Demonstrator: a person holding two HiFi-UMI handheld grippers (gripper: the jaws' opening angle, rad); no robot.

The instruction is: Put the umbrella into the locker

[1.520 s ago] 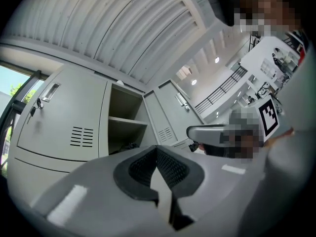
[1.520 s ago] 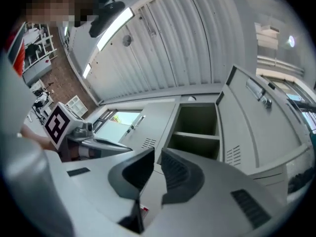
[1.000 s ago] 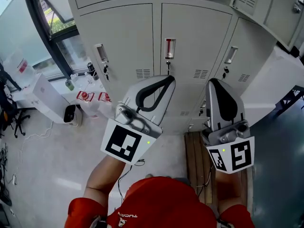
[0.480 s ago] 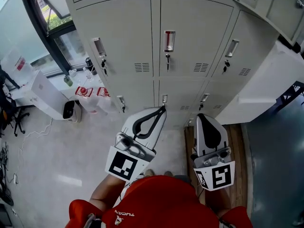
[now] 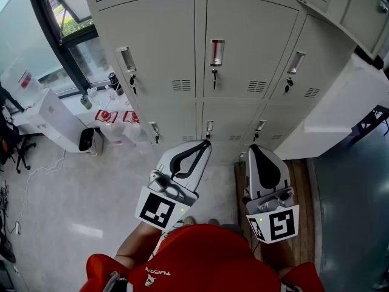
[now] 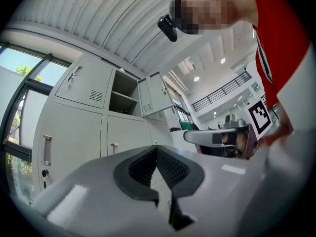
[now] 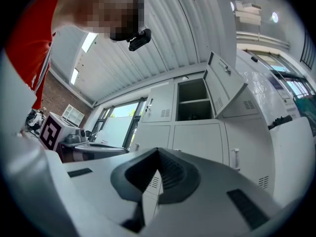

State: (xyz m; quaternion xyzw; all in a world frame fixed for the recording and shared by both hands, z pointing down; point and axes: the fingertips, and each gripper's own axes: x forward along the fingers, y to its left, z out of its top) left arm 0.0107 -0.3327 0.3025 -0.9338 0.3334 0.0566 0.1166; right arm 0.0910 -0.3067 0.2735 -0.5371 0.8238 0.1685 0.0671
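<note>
No umbrella shows in any view. My left gripper [image 5: 205, 143] is shut and empty, its ribbed pads meeting at the tip [image 6: 157, 148]. Beside it, my right gripper [image 5: 253, 148] is also shut with nothing held [image 7: 158, 151]. Both are held low in front of the bottom row of the grey lockers [image 5: 249, 47] and tilt slightly upward. An upper locker compartment [image 7: 192, 100] stands open with its door [image 7: 227, 83] swung to the right. The same compartment [image 6: 123, 90] appears in the left gripper view. Something dark lies on its lower shelf; I cannot tell what.
A slatted wooden bench [image 5: 240, 190] lies on the floor under my right gripper. A white panel [image 5: 340, 108] juts out at the right. At the left are a white box [image 5: 55, 123], bottles [image 5: 114, 83] and a window [image 5: 67, 23].
Both grippers sank from the middle locker row to the bottom row and drew closer to my body. Over the last half second they barely moved. Both stayed shut.
</note>
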